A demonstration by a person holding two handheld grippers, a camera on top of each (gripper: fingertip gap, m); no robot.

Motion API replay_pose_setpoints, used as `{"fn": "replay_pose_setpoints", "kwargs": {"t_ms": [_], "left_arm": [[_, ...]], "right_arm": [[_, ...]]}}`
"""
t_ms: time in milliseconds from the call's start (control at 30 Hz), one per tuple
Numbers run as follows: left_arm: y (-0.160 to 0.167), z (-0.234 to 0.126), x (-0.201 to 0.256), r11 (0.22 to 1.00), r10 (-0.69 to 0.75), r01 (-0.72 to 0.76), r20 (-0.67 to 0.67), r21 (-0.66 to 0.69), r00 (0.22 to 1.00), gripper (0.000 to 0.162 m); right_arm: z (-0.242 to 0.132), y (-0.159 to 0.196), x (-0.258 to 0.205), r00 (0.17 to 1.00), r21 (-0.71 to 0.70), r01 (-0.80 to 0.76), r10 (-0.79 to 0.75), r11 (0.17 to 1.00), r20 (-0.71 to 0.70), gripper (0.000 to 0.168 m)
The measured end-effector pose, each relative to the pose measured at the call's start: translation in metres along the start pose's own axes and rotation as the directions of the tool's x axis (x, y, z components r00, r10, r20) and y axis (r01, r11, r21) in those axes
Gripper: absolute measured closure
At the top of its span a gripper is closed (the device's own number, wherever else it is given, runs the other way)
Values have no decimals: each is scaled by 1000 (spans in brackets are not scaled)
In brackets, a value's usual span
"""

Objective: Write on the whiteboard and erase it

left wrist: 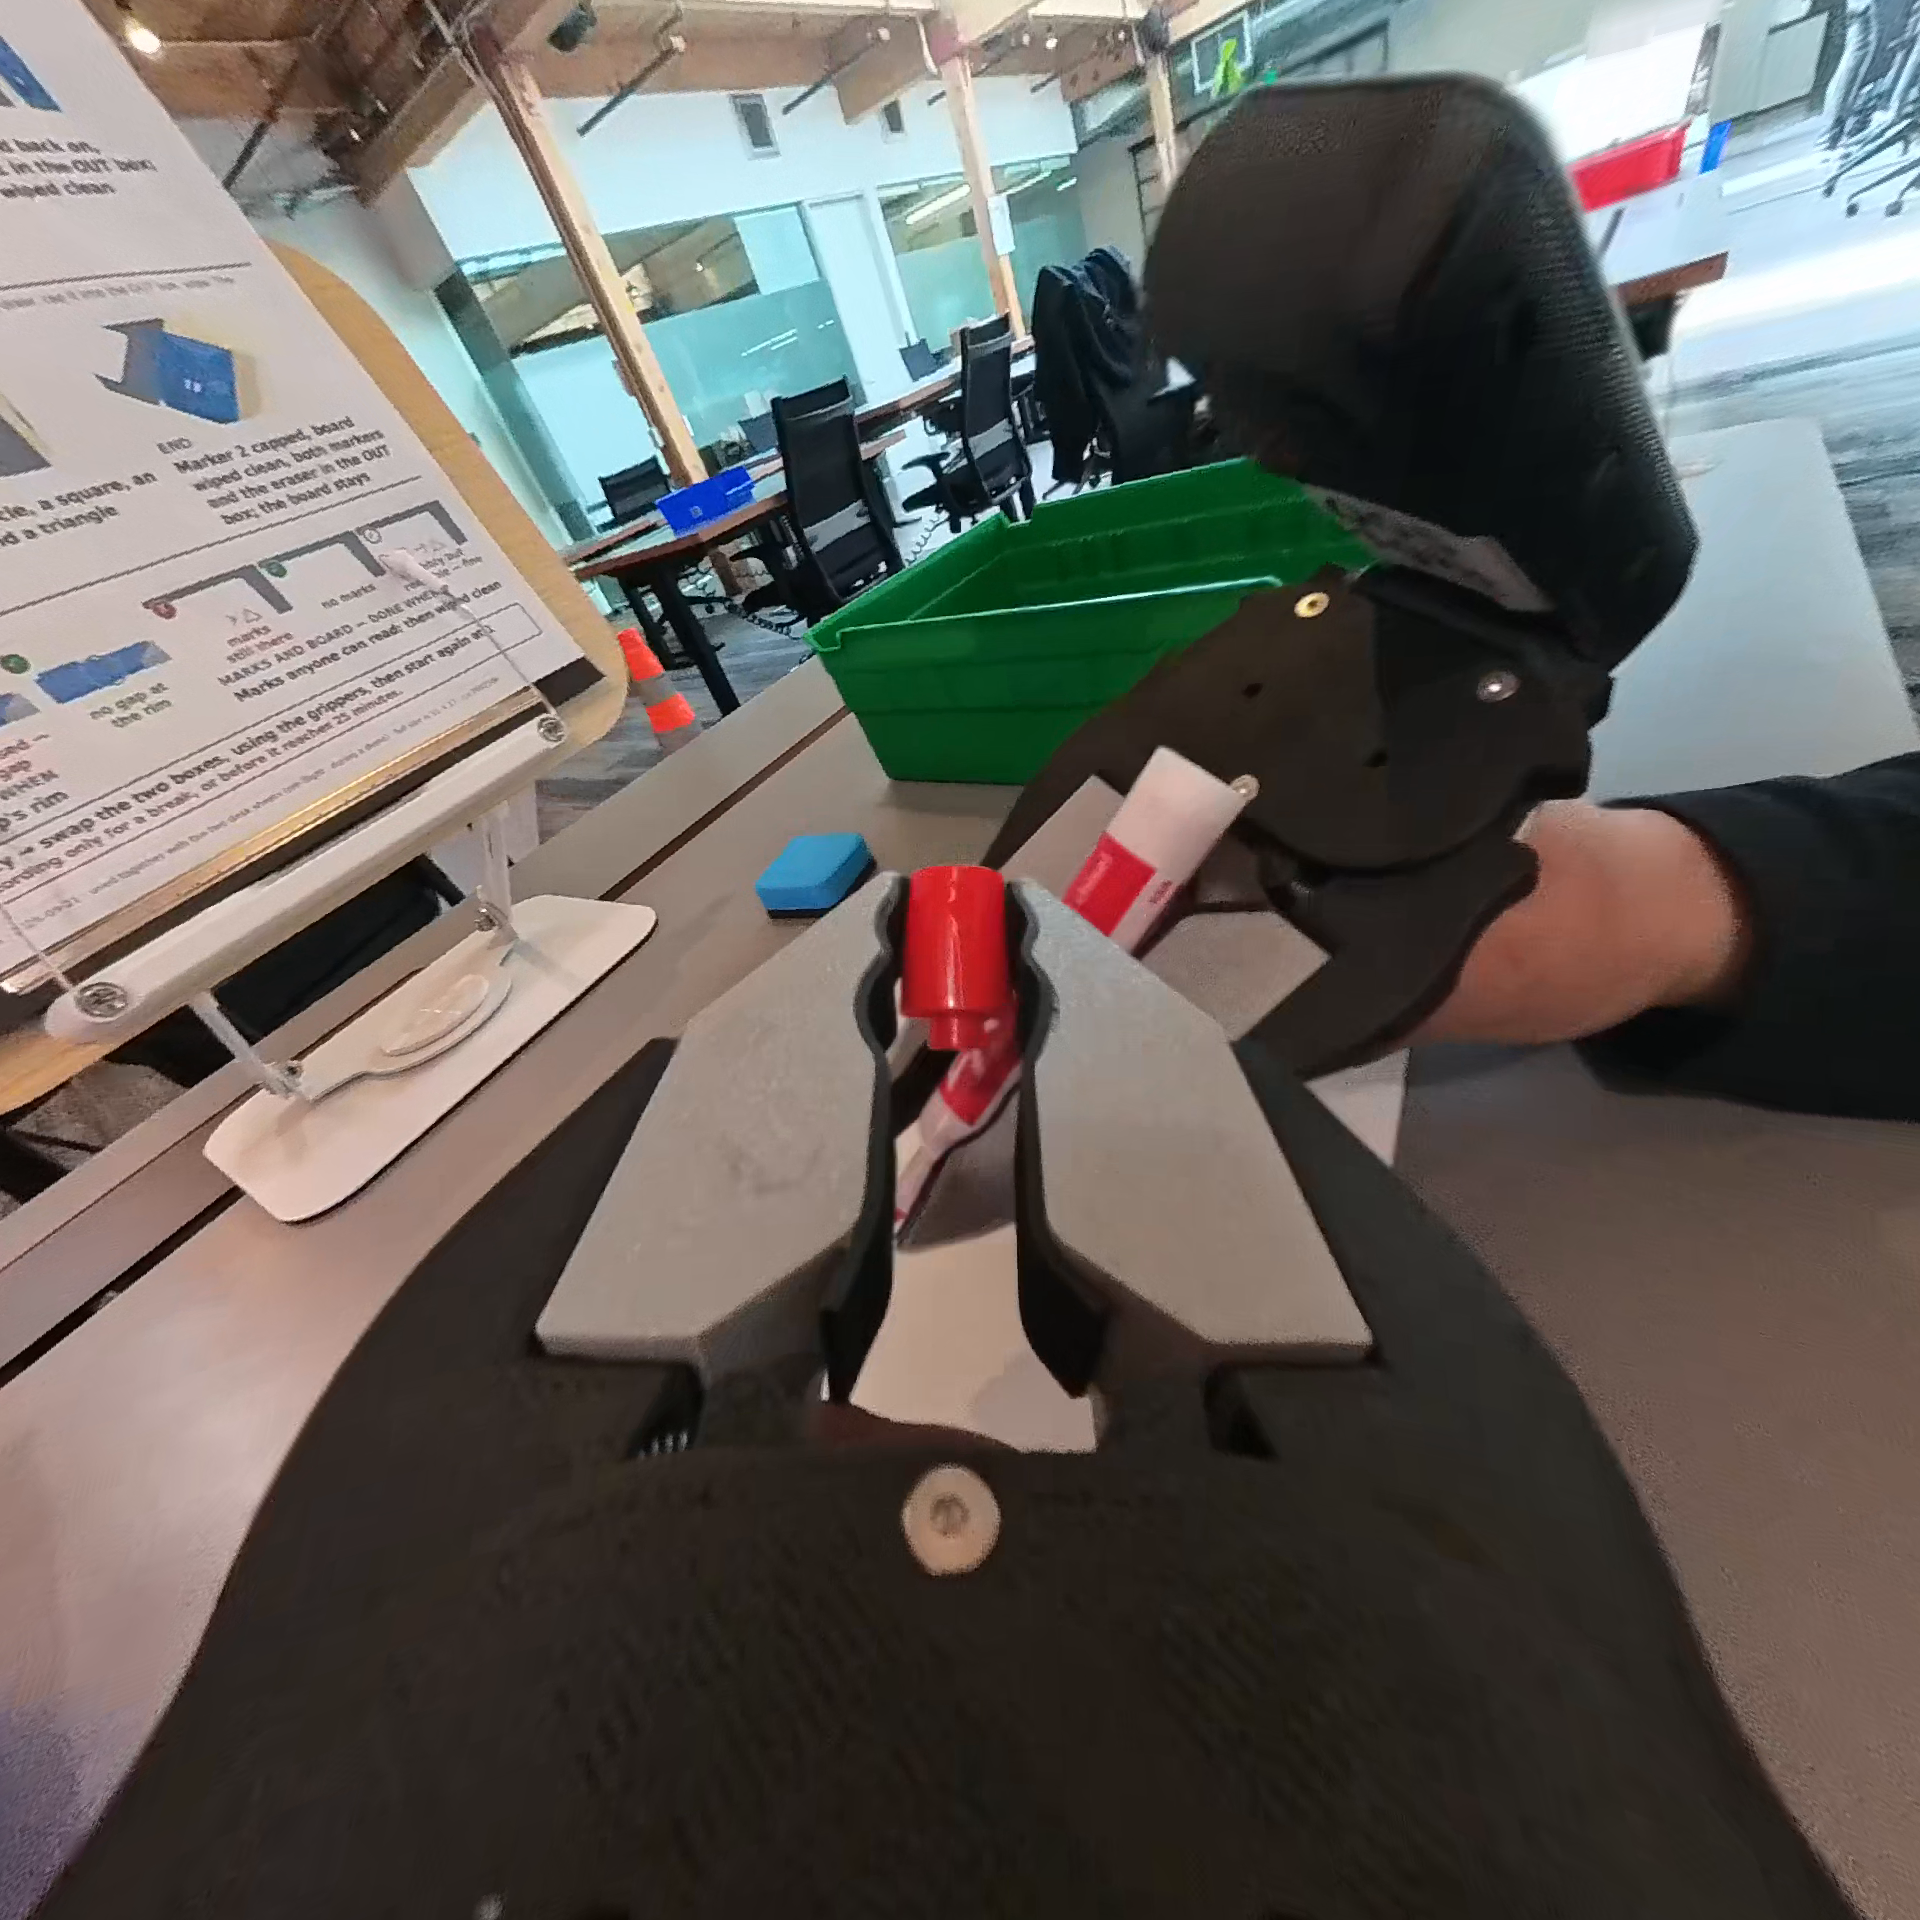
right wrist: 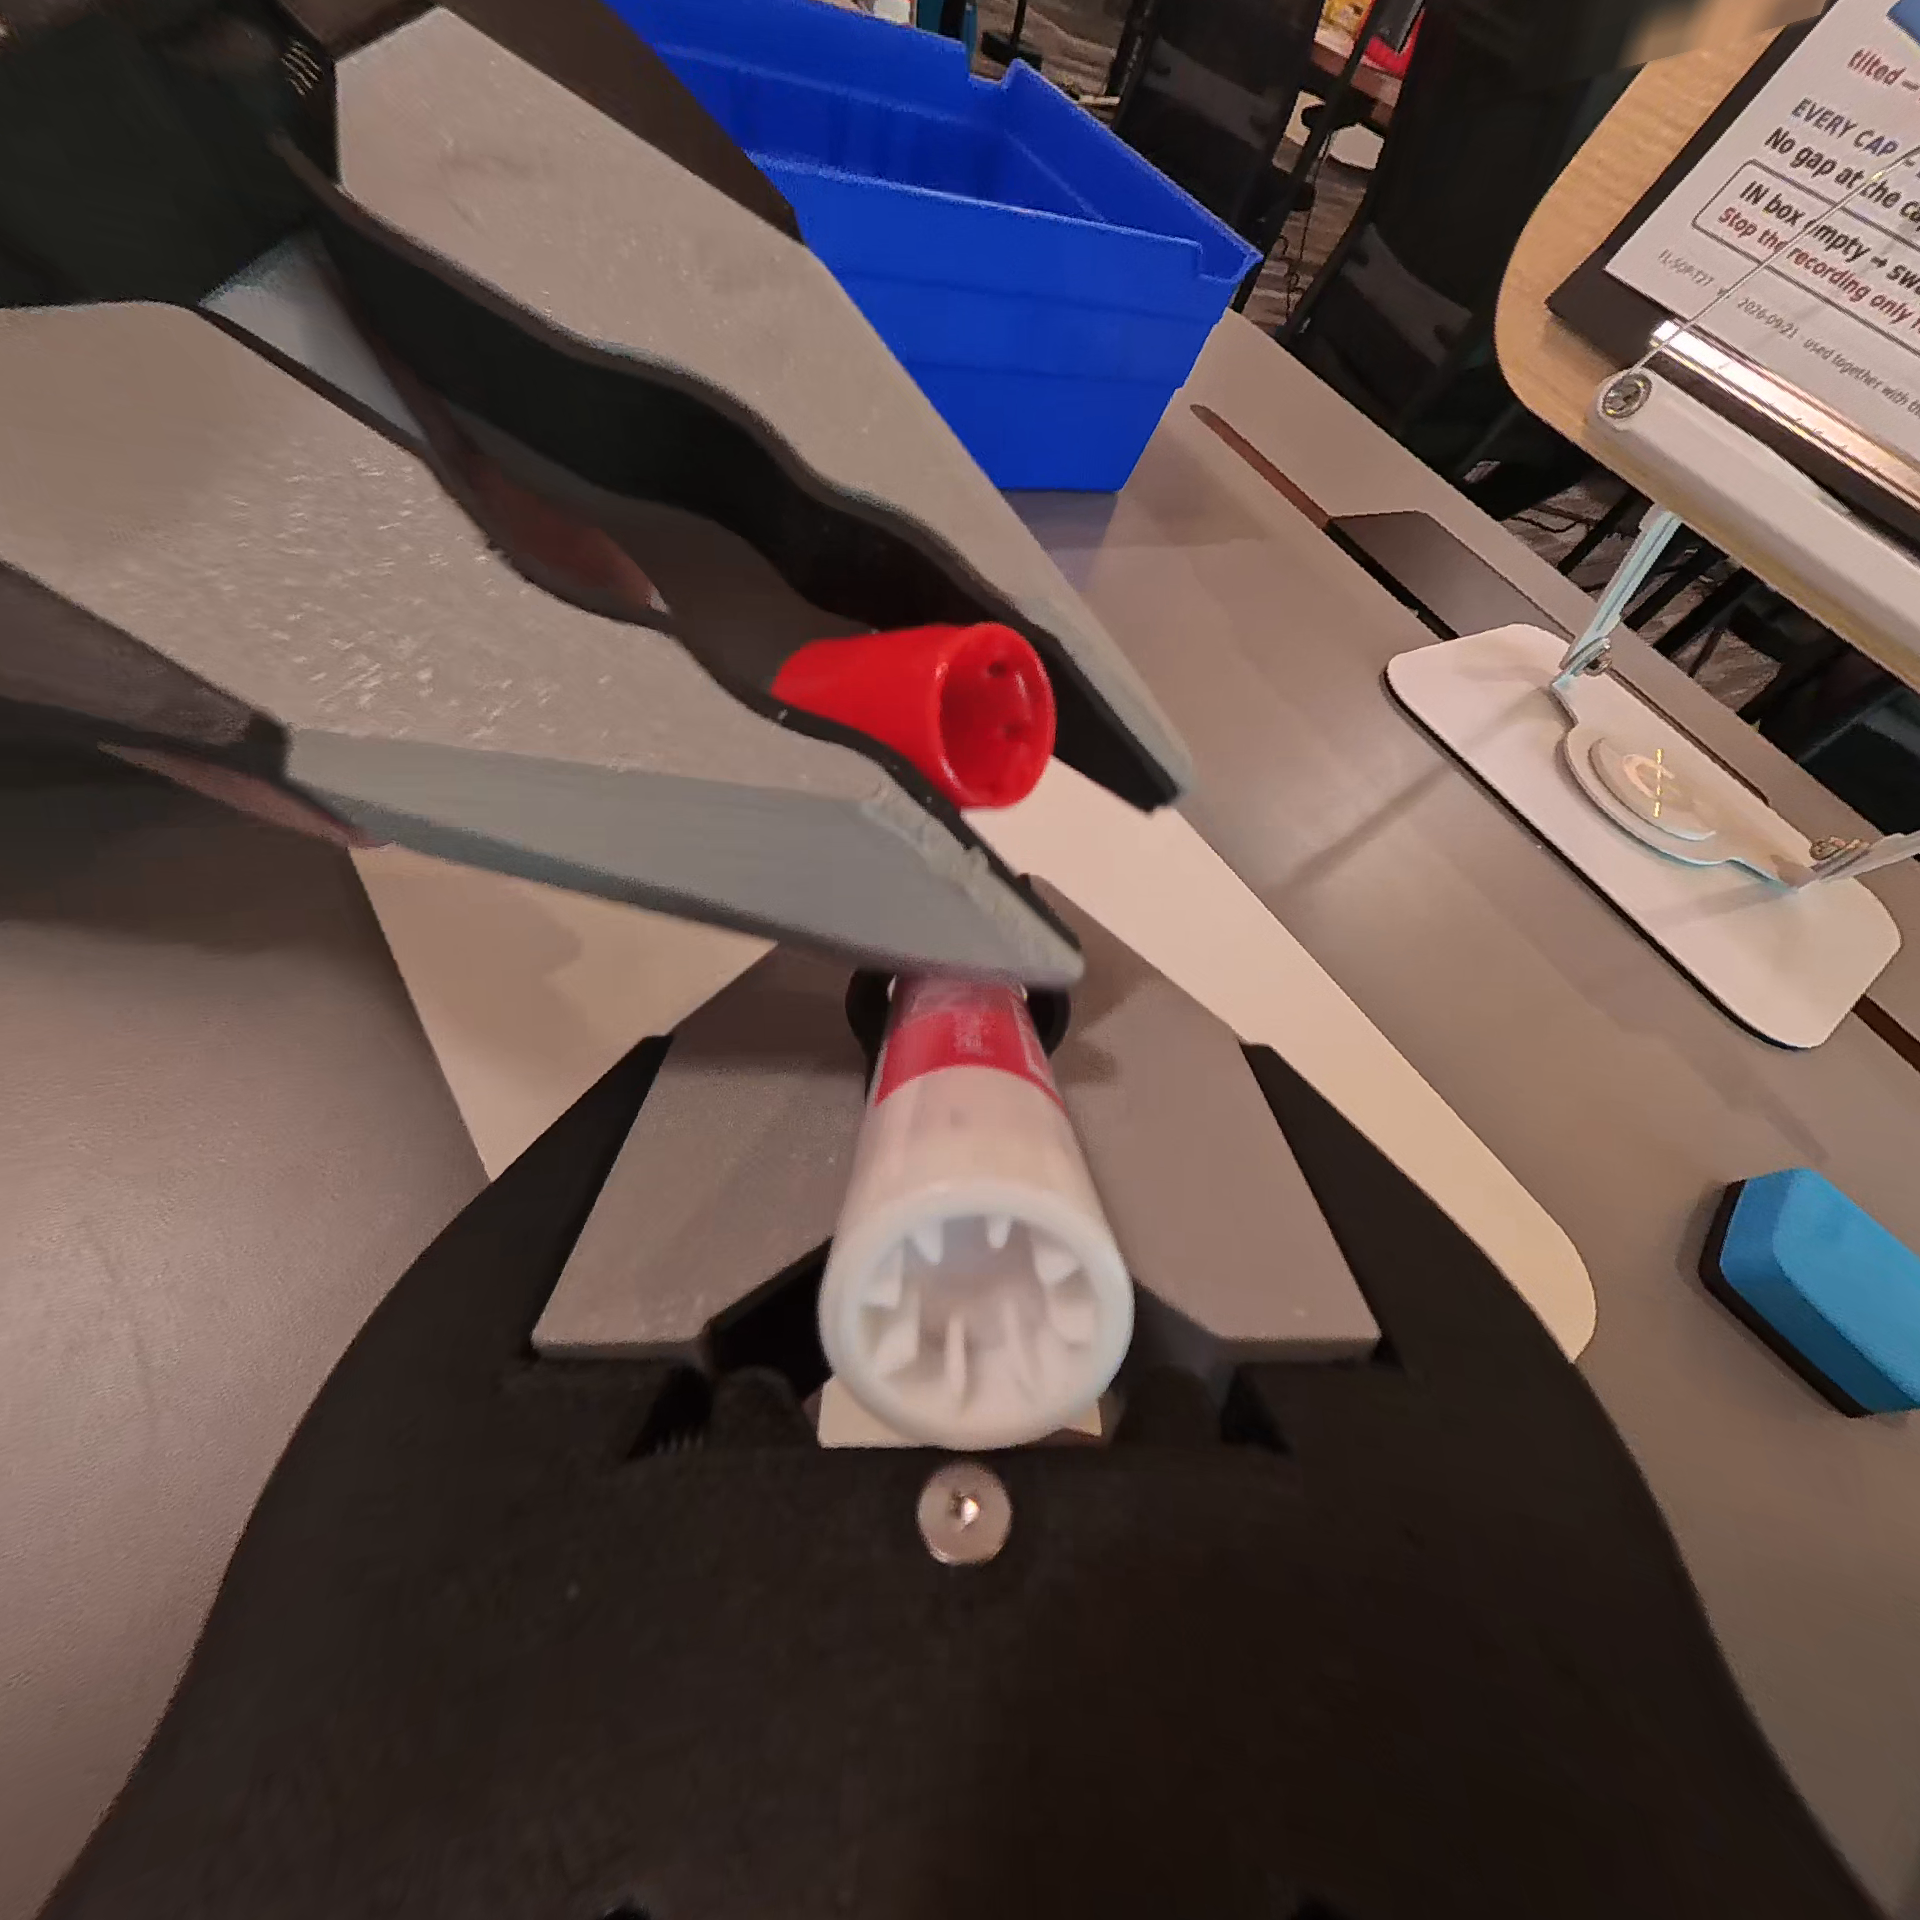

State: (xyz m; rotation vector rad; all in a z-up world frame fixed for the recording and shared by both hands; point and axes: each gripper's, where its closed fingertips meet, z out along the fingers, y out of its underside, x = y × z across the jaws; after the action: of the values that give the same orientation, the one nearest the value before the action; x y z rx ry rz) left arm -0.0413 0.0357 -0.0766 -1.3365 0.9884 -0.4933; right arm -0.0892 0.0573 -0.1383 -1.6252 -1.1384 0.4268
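The left gripper (left wrist: pixel 954 940) has its fingers clenched on the red cap (left wrist: pixel 951 951). The right gripper (right wrist: pixel 961 1013) grasps the marker (right wrist: pixel 971 1153) by its barrel, above the whiteboard (right wrist: pixel 1247 987) lying flat on the worktop (right wrist: pixel 1299 582). The blue eraser (left wrist: pixel 812 873) rests beside the board. A green bin (left wrist: pixel 1039 644) and a blue bin (right wrist: pixel 987 260) stand toward the worktop's far edge, showing nothing inside.

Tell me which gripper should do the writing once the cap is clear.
Right. The right gripper already clamps the marker barrel, while the left gripper is shut on the red cap, so it can only park the cap beside the whiteboard.
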Motion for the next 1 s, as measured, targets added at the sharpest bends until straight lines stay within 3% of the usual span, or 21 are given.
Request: {"fn": "replay_pose_setpoints", "kwargs": {"t_ms": [200,433,600,1000], "left_arm": [[3,-5,-15,997,-81,81,19,6,997,146],[12,3,-2,999,36,-35,18,-42,999,147],[9,0,-8,999,21,-20,37,-24,999,146],[34,-9,-59,993,-75,94,230,-72,970,147]], "right_arm": [[-5,0,4,1000,14,-19,19,1000,0,149],[-3,0,-1,1000,6,2,-2,1000,5,148],[-3,-2,-1,1000,20,-11,10,1000,11,149],[-20,-11,25,958,148,-282,271,948,92,149]]}}
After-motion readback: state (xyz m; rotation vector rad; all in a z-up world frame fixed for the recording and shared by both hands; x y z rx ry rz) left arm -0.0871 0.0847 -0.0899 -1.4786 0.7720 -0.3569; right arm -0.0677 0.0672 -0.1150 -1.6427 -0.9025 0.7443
